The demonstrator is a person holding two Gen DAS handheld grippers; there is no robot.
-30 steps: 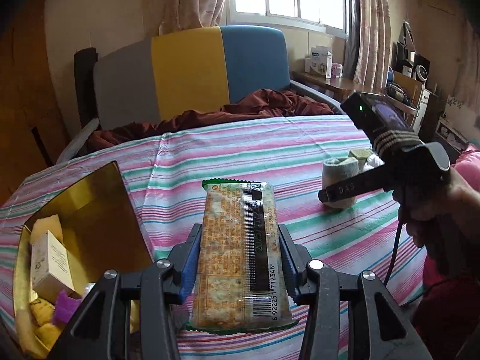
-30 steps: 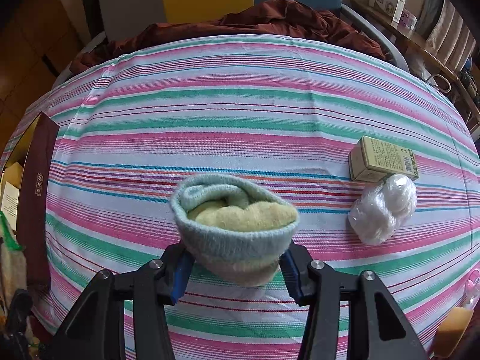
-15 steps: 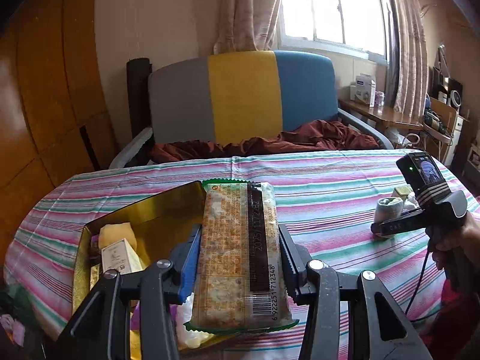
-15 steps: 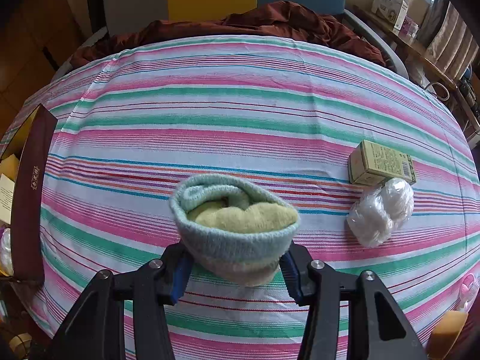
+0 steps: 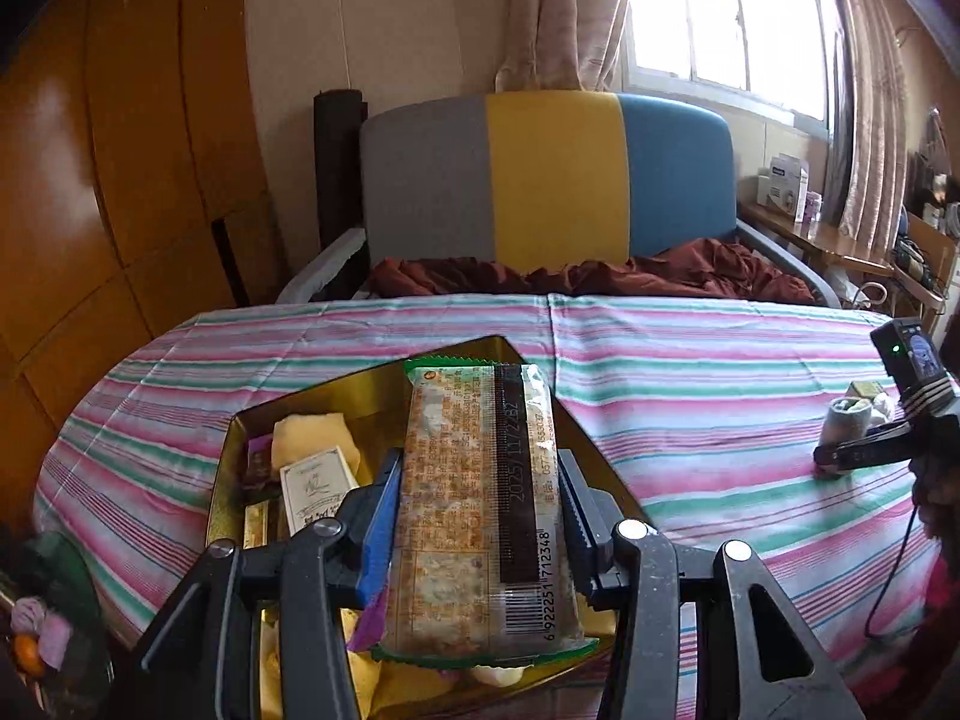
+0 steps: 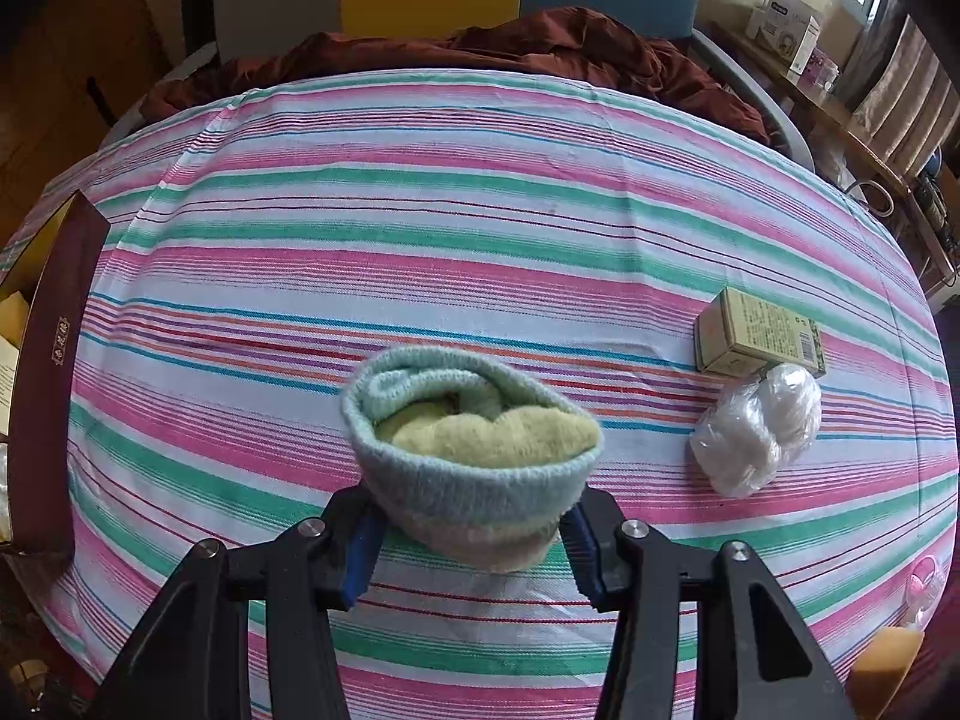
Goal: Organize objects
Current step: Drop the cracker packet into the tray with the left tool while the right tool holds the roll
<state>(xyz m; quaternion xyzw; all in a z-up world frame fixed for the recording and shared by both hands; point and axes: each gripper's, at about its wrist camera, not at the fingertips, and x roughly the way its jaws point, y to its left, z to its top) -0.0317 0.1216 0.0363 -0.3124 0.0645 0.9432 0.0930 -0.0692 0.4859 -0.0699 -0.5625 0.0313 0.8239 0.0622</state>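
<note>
My left gripper (image 5: 480, 516) is shut on a long cracker packet (image 5: 480, 504) and holds it over the gold-lined box (image 5: 336, 396) at the table's left. The box holds a white carton (image 5: 315, 489), a yellow item and purple wrappers. My right gripper (image 6: 471, 531) is shut on a rolled pale blue and yellow sock (image 6: 471, 450), low over the striped tablecloth (image 6: 450, 228). The sock and right gripper also show in the left wrist view (image 5: 846, 429) at the far right.
A small green carton (image 6: 759, 339) and a clear plastic bundle (image 6: 756, 438) lie on the cloth right of the sock. The box's dark side (image 6: 45, 360) stands at the left edge. A grey, yellow and blue chair (image 5: 546, 174) with a brown cloth stands behind the table.
My left gripper has swung left and back with the cracker packet, so the gold box now lies under it. My right gripper holds the sock almost still.
</note>
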